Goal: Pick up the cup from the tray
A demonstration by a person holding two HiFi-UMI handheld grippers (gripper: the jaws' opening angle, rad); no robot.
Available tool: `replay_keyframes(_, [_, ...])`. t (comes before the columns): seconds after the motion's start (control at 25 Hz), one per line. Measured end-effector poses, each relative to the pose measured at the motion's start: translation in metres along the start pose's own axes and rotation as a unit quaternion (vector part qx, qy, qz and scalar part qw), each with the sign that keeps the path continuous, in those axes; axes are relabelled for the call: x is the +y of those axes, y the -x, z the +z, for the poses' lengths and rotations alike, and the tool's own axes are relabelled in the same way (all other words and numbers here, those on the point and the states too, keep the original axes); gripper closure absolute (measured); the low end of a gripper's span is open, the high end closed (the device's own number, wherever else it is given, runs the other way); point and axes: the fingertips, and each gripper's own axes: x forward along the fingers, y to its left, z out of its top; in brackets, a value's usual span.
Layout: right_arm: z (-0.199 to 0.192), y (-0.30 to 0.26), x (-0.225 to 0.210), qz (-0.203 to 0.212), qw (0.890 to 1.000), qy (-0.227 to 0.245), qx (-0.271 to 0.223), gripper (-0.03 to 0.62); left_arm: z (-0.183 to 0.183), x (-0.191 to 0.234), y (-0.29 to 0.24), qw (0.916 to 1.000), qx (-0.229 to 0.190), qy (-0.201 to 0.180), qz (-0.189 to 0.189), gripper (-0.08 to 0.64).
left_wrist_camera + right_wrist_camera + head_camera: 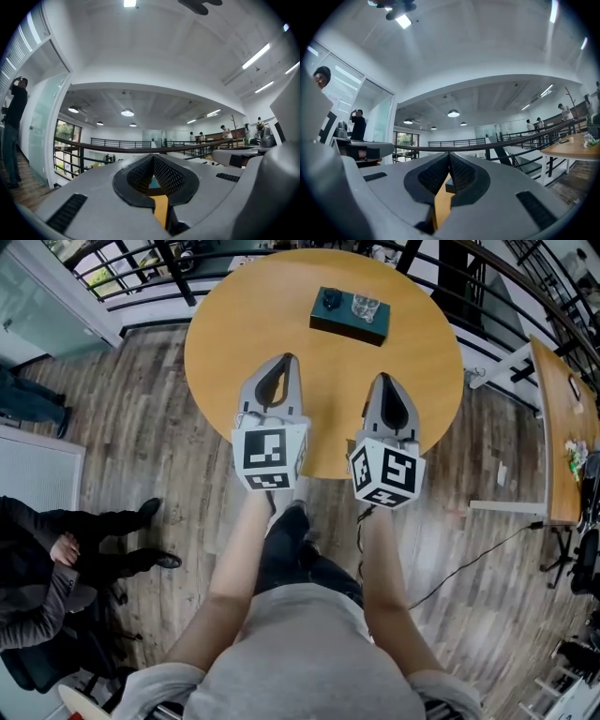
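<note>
looking down past my grey shirt [300, 662] and bare forearms, i have a pair of tongs in each hand, side by side and pointing level over the near edge of the round wooden counter [422, 352]. the left tongs [286, 360] are closed: in the left gripper view their ribbed tips [153, 157] meet, with only a slit lower down where the yellow counter top shows through, and nothing is held. the right tongs [383, 379] are closed too, with tips together in the right gripper view [449, 154] and nothing gripped between them.

beyond both tips lies a stretch of bare counter. on the far side of it, a little right of centre, sits the dark tray [342, 330], well apart from both tongs. two cups stand upright on it: a dark cup [331, 302] at the left and a clear cup [365, 306] just beside it on the right. through the slit of the right tongs a dark block shows, which looks like the tray's end.

on the plank floor [141, 427] to the near left, a person in dark clothes [47, 568] sits. to the right stands a second wooden table [553, 427] with small things on it. a black railing [141, 282] runs behind the counter, and past it the gripper views show a bright hall with ceiling lights and a few people standing far off.
</note>
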Motion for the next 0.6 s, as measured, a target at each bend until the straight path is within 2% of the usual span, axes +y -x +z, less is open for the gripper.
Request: replay_keyframes(0.6, [-0.003, -0.073, -0.005, -0.023, 1.0, -0.003, 0.001, 0.586, -0.003, 0.03, -0.075, 0.9997, 0.002, 0.001, -0.023, 0.554])
